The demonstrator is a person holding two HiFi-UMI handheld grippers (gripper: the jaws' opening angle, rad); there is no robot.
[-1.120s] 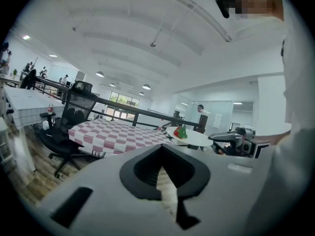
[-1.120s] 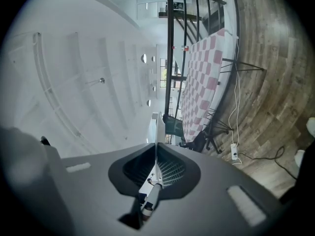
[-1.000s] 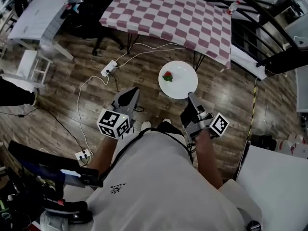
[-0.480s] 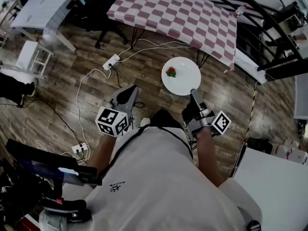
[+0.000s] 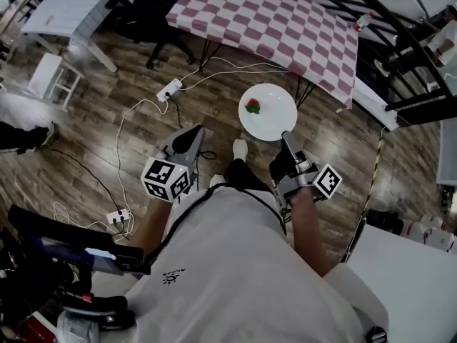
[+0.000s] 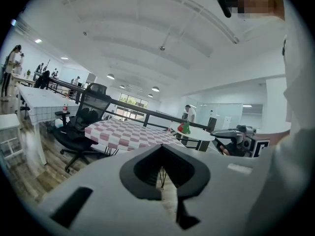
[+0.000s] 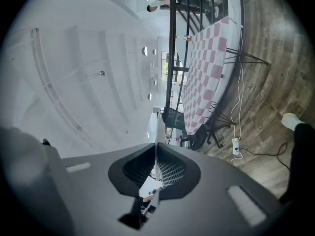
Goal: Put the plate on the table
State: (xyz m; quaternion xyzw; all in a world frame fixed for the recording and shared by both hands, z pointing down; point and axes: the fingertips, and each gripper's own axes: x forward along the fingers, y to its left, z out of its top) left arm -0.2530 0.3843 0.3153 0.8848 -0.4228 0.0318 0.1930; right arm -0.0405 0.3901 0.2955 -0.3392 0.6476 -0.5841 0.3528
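Plate (image 5: 271, 120), one, one red-green item (image 5: 252, 106) on it, clamped by right tool (image 5: 287, 138); left tool (image 5: 191, 133) closed, empty.

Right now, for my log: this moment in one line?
right tongs: shut on plate | left tongs: shut, empty | plate: not on table

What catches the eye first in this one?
A white plate, gripped at its rim by the right claw, hangs over the wood floor with a small red-and-green bit on it. Just beyond it stands the checked table. The left claw is shut and empty.
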